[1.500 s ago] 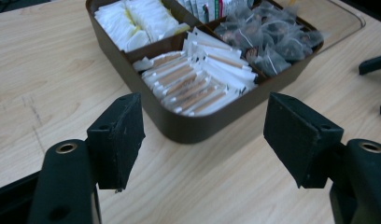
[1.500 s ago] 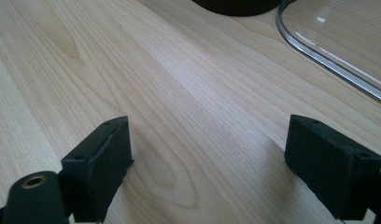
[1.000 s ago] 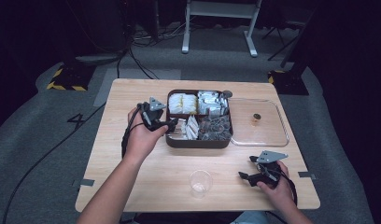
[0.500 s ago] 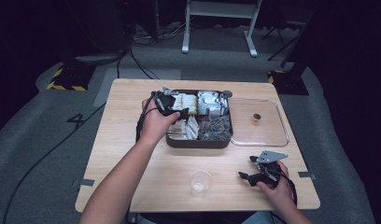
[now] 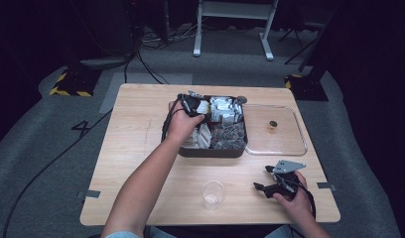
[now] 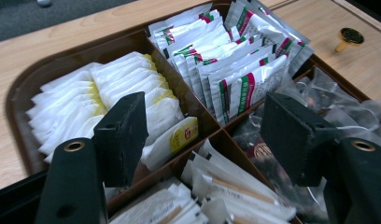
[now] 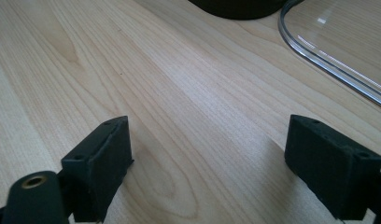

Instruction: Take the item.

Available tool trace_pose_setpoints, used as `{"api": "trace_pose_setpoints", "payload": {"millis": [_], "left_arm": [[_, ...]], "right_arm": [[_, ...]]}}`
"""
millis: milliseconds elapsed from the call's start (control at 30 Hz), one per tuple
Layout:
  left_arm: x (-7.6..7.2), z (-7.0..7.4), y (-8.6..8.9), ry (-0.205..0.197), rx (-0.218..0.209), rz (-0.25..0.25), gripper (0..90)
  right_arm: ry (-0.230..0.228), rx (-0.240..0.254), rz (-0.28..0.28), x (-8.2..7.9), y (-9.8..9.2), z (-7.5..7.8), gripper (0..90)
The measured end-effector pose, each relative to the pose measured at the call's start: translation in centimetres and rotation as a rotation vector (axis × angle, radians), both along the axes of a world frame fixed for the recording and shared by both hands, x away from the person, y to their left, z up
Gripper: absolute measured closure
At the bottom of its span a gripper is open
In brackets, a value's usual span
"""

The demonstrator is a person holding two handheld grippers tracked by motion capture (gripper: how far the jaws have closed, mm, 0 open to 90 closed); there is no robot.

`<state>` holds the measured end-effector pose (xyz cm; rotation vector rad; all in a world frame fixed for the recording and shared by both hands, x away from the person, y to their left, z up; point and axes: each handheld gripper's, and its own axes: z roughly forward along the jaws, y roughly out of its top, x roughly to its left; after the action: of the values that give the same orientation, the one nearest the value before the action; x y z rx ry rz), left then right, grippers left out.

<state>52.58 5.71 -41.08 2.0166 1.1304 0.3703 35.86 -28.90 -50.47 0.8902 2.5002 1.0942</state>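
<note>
two grippers (image 5: 196,105) (image 5: 268,180) work at a wooden table (image 5: 136,148), one in each of the person's hands. left gripper, over the dark compartmented tray (image 5: 210,151): in the left gripper view its jaws stand spread, with nothing between the pads, above the divider where the compartments meet. white sachets with yellow labels (image 6: 109,93) fill the compartment behind the left jaw; silver packets with red and green print (image 6: 235,60) stand in the compartment behind, toward the right jaw; paper-wrapped sticks (image 6: 212,186) lie in the nearest compartment; clear-wrapped dark items (image 6: 314,102) lie under the right jaw. no pad touches a sachet. right gripper, near the table's front right corner in the high view: its jaws are spread wide, close over bare wood, holding nothing. the right gripper view shows the rim of the clear lid (image 7: 328,51) beyond the jaws. in the high view the clear lid lies flat just to the right of the tray, touching or nearly touching it, with a small dark knob (image 5: 273,125) at its middle. a clear plastic cup (image 5: 213,194) stands upright near the front edge, between the two forearms and well apart from the tray.
</note>
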Motion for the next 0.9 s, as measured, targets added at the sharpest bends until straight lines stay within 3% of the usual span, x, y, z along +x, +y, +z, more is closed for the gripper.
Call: {"api": "trace_pose_setpoints", "payload": {"millis": [67,100,200,333,500,633,667,800,900], "left_arm": [[0.5,-0.6,-0.2,0.001,-0.005,0.011,33.4],[1.1,-1.2,-0.3,0.014,0.025,0.016,33.5],[1.9,-1.8,-0.3,0.027,0.047,0.038,33.7],[2.5,-2.3,-0.3,0.056,0.049,0.045,42.0],[3.4,-3.2,-0.4,0.087,0.064,0.065,42.3],[3.6,-3.6,-0.6,0.105,0.074,0.060,44.2],[3.7,-3.8,-0.8,0.129,0.085,0.054,45.6],[3.9,-4.1,-0.9,0.140,0.090,0.063,47.7],[4.2,-4.2,-0.9,0.145,0.129,0.053,51.2]], "right_arm": [[0.000,0.000,0.000,0.0,0.0,0.0,14.9],[0.000,0.000,0.000,0.0,0.0,0.0,14.9],[-0.001,0.000,0.000,0.0,0.0,0.0,14.9],[0.001,0.002,-0.002,0.0,0.0,0.0,14.9],[-0.001,0.002,0.001,0.0,0.0,0.0,14.9],[-0.001,0.002,0.001,0.0,0.0,0.0,14.9],[0.000,0.002,0.001,0.0,0.0,0.0,14.9],[-0.001,0.002,0.001,0.0,0.0,0.0,14.9],[-0.001,0.002,0.001,0.0,0.0,0.0,14.9]]}}
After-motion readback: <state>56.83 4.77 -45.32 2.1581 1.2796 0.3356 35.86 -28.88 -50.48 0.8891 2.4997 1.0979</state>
